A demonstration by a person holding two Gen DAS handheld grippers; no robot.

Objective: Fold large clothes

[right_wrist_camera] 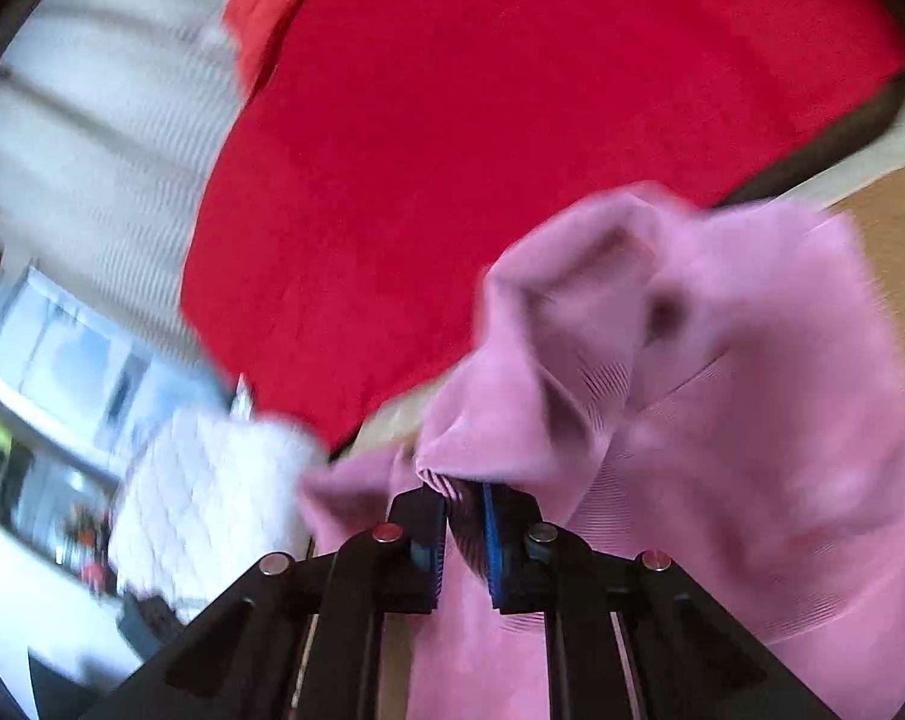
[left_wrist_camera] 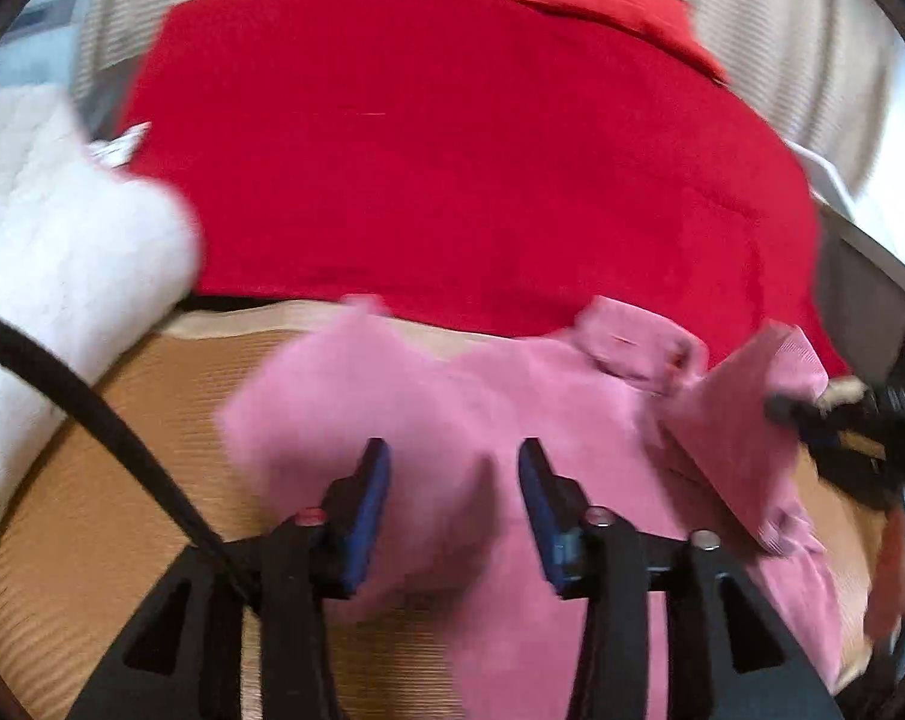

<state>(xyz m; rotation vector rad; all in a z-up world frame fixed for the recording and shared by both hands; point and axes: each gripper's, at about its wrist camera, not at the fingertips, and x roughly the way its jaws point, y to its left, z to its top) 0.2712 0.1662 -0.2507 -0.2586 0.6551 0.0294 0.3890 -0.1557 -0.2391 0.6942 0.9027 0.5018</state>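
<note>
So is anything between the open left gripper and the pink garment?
Nothing visible. The left gripper hangs open right over the pink garment, bare air between. The right gripper is shut on a fold of it.

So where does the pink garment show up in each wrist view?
Left wrist: the pink garment lies across the lower centre and right, beneath the open left gripper, which grips nothing.
Right wrist: it fills the lower right, a fold pinched in the right gripper.
Shared landmark: the red cloth behind it, with the white quilted fabric to its left.
</note>
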